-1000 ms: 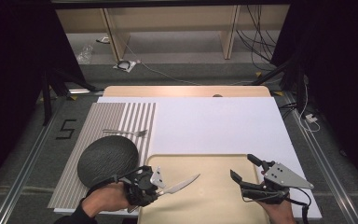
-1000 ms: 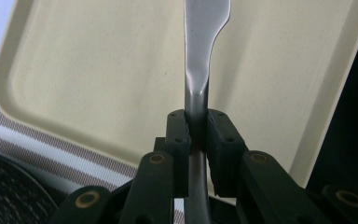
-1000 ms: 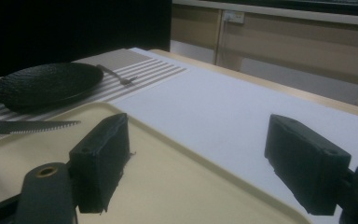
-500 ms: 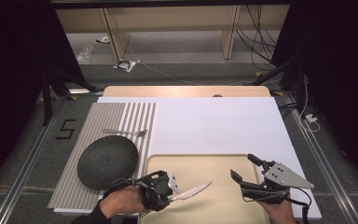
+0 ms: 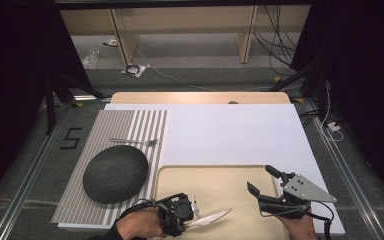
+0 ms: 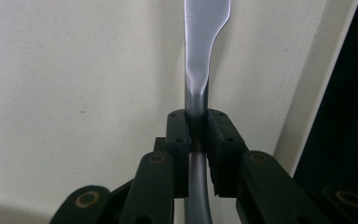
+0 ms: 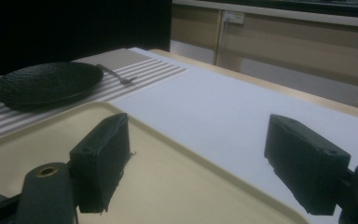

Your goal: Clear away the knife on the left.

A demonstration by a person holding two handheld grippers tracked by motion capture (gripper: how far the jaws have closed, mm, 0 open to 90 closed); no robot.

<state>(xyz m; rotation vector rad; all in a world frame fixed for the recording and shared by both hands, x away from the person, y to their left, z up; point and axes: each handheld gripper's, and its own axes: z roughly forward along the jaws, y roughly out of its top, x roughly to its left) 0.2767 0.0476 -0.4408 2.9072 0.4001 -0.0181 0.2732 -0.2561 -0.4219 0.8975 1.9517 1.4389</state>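
Note:
My left gripper (image 5: 186, 216) is shut on the handle of a metal table knife (image 5: 212, 218), low over the near left part of the cream tray (image 5: 220, 177). In the left gripper view the two black pads (image 6: 177, 140) clamp the knife (image 6: 200, 56), whose blade runs up and away above the tray's surface (image 6: 74, 93). My right gripper (image 5: 265, 181) hovers over the tray's near right side, open and empty. Its own view shows wide-set pads (image 7: 102, 158) over the tray (image 7: 168, 177).
A dark round plate (image 5: 115, 173) lies on the striped placemat (image 5: 105, 135) at the left, with a fork (image 5: 136, 142) just beyond it. White board (image 5: 230, 135) covers the table behind the tray. The plate (image 7: 46, 84) and fork (image 7: 114, 73) also appear far left in the right gripper view.
My left hand has carried the knife to the right and down, closer to the tray's near edge. The right gripper has stayed where it was.

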